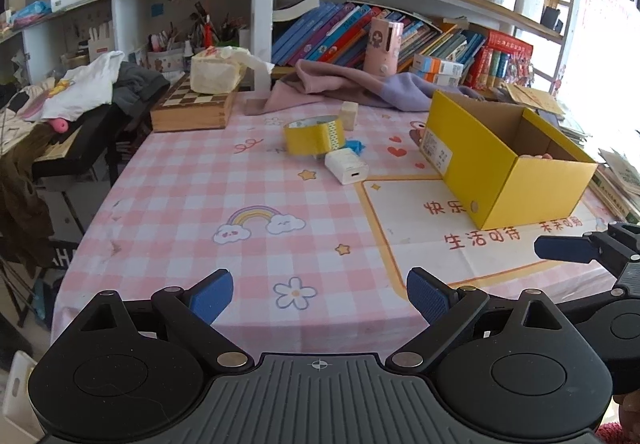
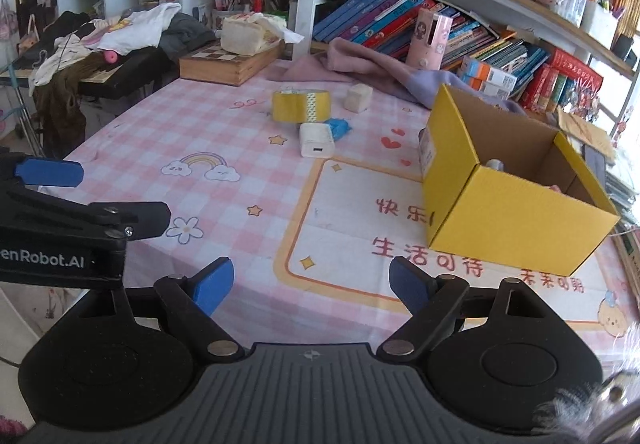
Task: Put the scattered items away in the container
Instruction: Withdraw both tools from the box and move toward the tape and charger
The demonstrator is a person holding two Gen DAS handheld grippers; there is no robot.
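Note:
An open yellow cardboard box [image 1: 516,185] [image 2: 516,211] stands on the right of the table with something small inside. A yellow tape roll [image 1: 314,135] [image 2: 300,105], a white charger block [image 1: 346,165] [image 2: 317,139], a blue crumpled item [image 1: 357,145] [image 2: 338,127] and a cream cube [image 1: 349,115] [image 2: 358,97] lie mid-table. My left gripper [image 1: 320,294] is open and empty above the near table edge. My right gripper [image 2: 311,284] is open and empty, near the box's front left.
A pink checked tablecloth [image 1: 192,187] covers the table. A wooden chess box [image 1: 192,107] with a tissue pack stands at the back left, a pink-purple cloth [image 1: 352,87] at the back. Bookshelves rise behind. Clothes pile on a keyboard at left [image 2: 120,39].

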